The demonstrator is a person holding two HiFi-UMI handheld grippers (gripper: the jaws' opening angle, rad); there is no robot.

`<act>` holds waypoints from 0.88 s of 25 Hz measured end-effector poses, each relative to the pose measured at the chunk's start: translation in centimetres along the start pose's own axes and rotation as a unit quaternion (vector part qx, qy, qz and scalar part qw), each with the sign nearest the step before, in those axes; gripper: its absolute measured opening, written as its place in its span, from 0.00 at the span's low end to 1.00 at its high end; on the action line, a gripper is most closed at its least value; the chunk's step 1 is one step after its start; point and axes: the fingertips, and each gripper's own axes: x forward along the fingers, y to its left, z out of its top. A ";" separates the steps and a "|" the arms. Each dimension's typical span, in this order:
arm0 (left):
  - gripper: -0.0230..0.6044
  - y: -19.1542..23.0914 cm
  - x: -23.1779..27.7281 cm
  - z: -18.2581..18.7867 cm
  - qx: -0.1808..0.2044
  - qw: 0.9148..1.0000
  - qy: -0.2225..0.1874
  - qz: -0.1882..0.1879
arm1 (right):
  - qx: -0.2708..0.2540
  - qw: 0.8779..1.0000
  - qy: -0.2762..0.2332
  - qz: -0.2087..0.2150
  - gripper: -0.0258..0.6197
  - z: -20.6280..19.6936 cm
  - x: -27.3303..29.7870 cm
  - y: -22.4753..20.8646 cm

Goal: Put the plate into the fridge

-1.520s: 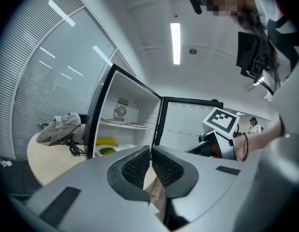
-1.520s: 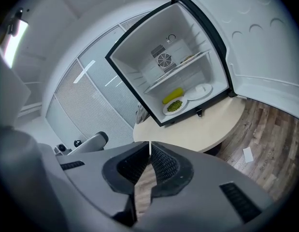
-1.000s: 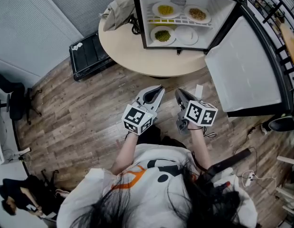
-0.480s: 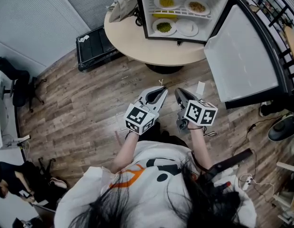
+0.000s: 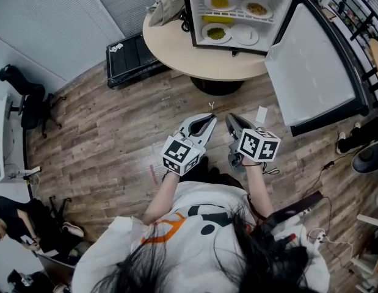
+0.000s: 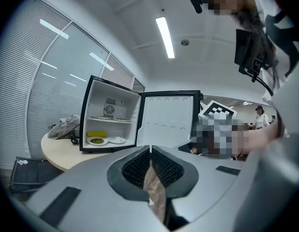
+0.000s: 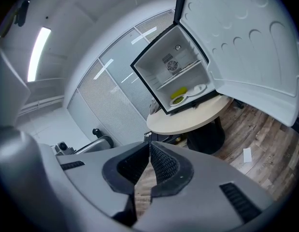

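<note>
The small fridge stands open on a round table, its door swung right. An empty white plate lies on the fridge floor beside a plate of green food; two more plates of food sit on the shelf above. My left gripper and right gripper hang side by side over the wood floor, well short of the table, both shut and empty. The left gripper view shows the white plate far beyond the closed jaws; the right gripper view shows the same plate in the fridge.
A black case lies on the floor left of the table. A slip of paper lies near the door's lower corner. A bag rests on the table beside the fridge. A chair stands at far left.
The fridge and table have slid up and away in the head view, so I stand farther back from them. Both grippers keep their pose, shut.
</note>
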 end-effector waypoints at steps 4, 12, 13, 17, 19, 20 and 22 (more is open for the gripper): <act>0.06 -0.4 -0.8 0.0 0.003 1.000 -0.002 0.006 | -0.004 1.000 -0.001 0.007 0.08 -0.4 -0.4 0.6; 0.06 -1.1 -1.5 0.3 0.009 1.000 -0.006 0.009 | -0.007 1.000 -0.002 0.008 0.08 -0.7 -1.0 0.9; 0.06 -1.2 -1.6 0.3 0.009 1.000 -0.007 0.009 | -0.008 1.000 -0.003 0.008 0.08 -0.7 -1.1 0.8; 0.06 -1.5 -1.6 0.3 0.008 1.000 -0.009 0.010 | -0.009 1.000 -0.001 0.005 0.08 -0.9 -1.3 0.6; 0.06 -1.4 -1.8 0.3 0.008 1.000 -0.010 0.014 | -0.011 1.000 0.001 0.006 0.08 -0.9 -1.3 0.7; 0.06 -1.2 -1.8 0.3 0.008 1.000 -0.011 0.017 | -0.013 1.000 0.003 0.008 0.08 -0.8 -1.2 0.8; 0.06 -0.9 -2.0 0.4 0.007 1.000 -0.012 0.025 | -0.018 1.000 0.006 0.012 0.08 -0.8 -0.9 1.0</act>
